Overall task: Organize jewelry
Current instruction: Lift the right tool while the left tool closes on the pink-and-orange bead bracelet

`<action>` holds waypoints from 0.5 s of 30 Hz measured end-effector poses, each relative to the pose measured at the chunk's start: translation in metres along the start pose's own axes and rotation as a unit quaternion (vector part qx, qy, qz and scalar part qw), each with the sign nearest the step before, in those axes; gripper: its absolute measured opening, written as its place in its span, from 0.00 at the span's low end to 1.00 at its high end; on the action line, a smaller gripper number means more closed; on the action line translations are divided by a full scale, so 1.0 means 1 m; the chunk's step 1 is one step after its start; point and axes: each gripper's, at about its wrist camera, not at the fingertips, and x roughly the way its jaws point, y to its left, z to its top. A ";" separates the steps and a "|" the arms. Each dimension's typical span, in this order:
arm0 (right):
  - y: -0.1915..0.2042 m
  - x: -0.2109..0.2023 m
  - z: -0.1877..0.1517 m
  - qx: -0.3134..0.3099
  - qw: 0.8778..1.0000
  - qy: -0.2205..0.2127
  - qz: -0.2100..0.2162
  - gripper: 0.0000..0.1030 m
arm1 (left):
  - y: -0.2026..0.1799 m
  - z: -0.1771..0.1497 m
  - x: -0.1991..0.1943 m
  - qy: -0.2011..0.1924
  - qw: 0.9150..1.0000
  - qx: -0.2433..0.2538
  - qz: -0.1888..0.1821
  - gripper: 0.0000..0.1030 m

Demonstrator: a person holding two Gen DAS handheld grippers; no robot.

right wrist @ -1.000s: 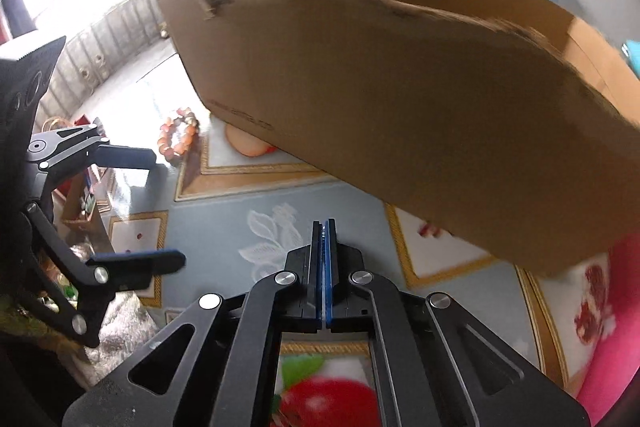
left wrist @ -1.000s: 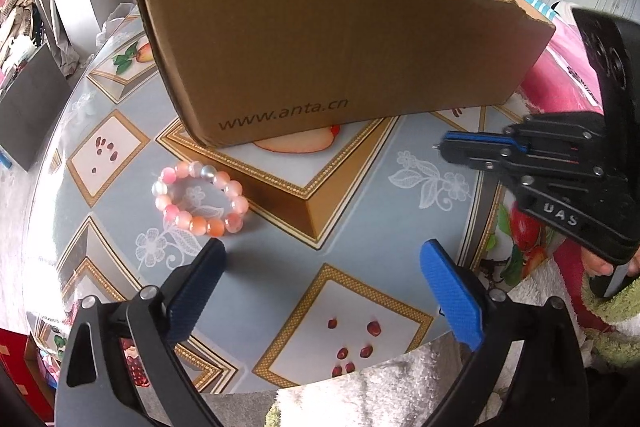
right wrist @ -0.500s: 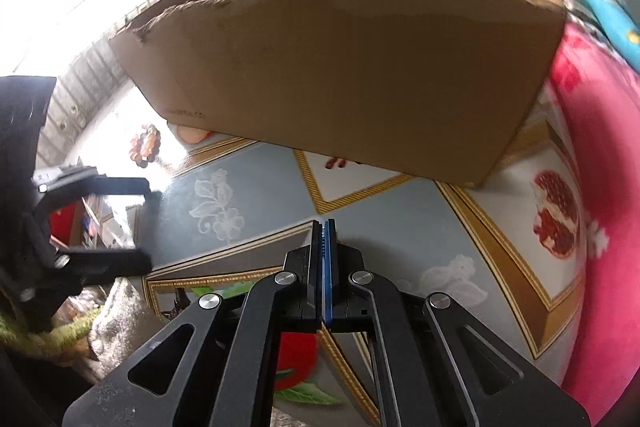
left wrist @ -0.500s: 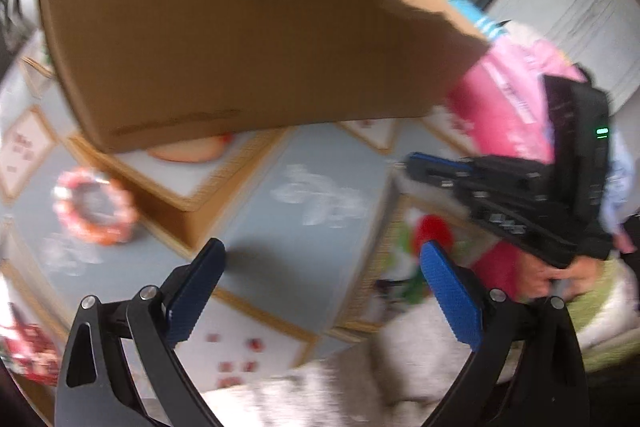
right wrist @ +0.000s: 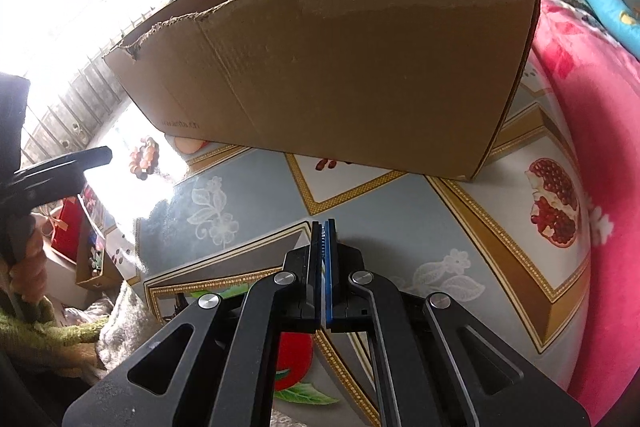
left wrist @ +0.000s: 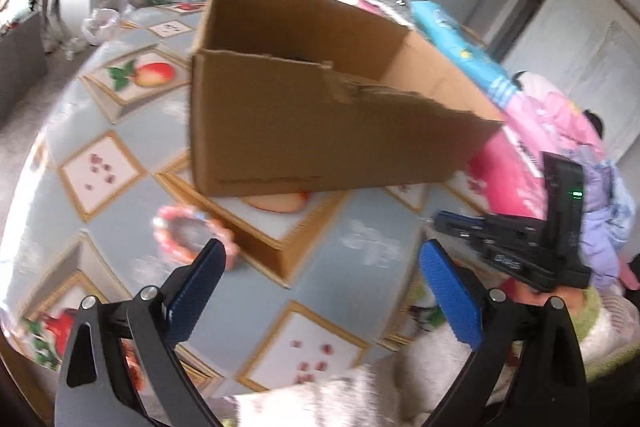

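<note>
A pink and orange bead bracelet point(left wrist: 188, 233) lies on the table just left of the cardboard box point(left wrist: 320, 135); it also shows small in the right wrist view point(right wrist: 145, 158). My left gripper point(left wrist: 320, 291) is open and empty, raised above the table, its left fingertip just in front of the bracelet. My right gripper point(right wrist: 325, 231) is shut with nothing between its pads, low over the table in front of the box point(right wrist: 340, 67). The box is open on top with a torn front edge; its inside is mostly hidden.
The round table point(left wrist: 360, 239) has a fruit-patterned cloth. A pink blanket point(right wrist: 600, 131) lies at the right, with a blue package point(left wrist: 460, 39) behind the box. The right gripper's body point(left wrist: 520, 239) shows at the right of the left wrist view.
My left gripper has swung and risen, so the box's open top now shows and the bracelet sits close to its left finger. My right gripper has shifted right along the box front, still shut.
</note>
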 end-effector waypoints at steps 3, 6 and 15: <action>-0.005 -0.006 0.000 -0.001 1.000 0.000 0.001 0.00 | 0.008 0.006 0.008 0.004 1.000 0.002 0.023 0.93; -0.007 -0.008 0.000 0.000 1.000 -0.002 0.003 0.00 | 0.017 0.007 0.019 0.016 0.999 0.002 0.035 0.93; -0.006 -0.006 -0.001 0.002 1.000 -0.002 0.005 0.00 | 0.011 0.002 0.041 0.062 0.997 -0.017 -0.039 0.93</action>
